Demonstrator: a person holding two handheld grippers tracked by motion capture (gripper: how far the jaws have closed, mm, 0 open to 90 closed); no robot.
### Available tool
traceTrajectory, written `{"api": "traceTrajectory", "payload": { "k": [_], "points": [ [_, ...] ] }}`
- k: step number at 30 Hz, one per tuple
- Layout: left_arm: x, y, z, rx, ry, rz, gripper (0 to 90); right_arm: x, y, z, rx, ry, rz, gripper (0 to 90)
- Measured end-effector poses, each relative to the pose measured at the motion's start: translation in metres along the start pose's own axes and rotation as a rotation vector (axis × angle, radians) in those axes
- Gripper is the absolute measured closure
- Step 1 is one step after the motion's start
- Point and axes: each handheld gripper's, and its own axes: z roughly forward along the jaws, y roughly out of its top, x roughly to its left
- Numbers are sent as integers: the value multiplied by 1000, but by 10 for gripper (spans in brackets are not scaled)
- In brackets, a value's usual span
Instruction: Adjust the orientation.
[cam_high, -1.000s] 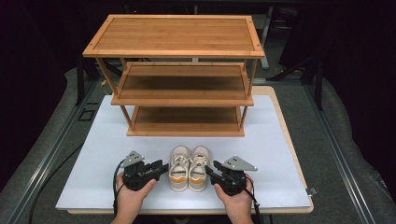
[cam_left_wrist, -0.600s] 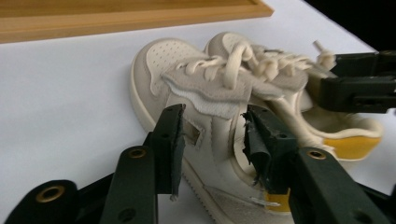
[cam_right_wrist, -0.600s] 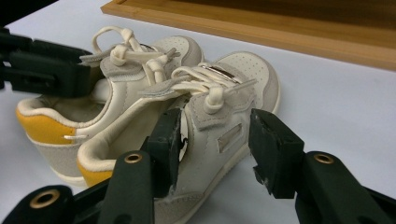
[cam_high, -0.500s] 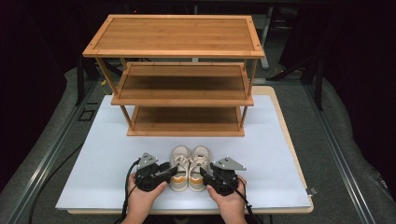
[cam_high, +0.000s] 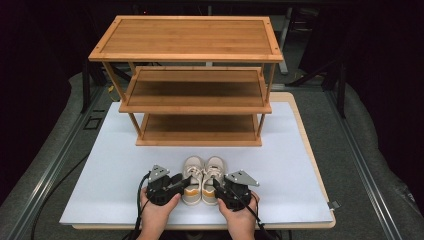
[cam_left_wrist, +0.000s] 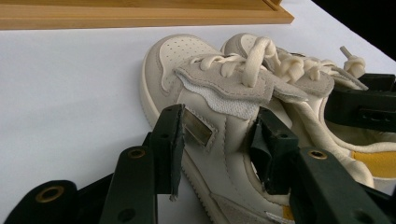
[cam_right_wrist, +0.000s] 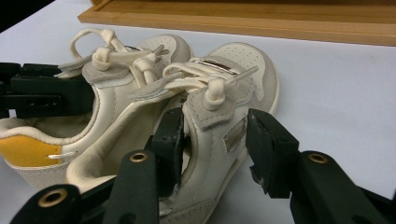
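Cream and grey, two small shoes sit side by side near the front edge of the white table (cam_high: 100, 165), just before the wooden rack (cam_high: 200, 90). The left tongs (cam_high: 186, 181) stand loose over the outer wall of the left shoe (cam_high: 193, 170), one jaw outside and one inside; they have just been opening a little. The right tongs (cam_high: 216, 182) do the same on the right shoe (cam_high: 214, 169) and have just been closing, but a gap shows, so nothing is squeezed yet. I think a soft wall could fold and slip out, or a jaw could catch the loose laces (cam_right_wrist: 140, 60) and tip a shoe. Inside, each shoe is yellow.
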Motion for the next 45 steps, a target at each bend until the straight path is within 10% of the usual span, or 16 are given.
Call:
{"api": "traceTrajectory", "payload": {
  "k": [15, 45],
  "points": [
    [1, -5, 3, -39, -8, -52, 564, -10, 1, 8, 31, 68, 81, 542],
    [-5, -6, 5, -34, 44, -111, 555, -2, -4, 7, -9, 6, 104, 583]
  ]
}}
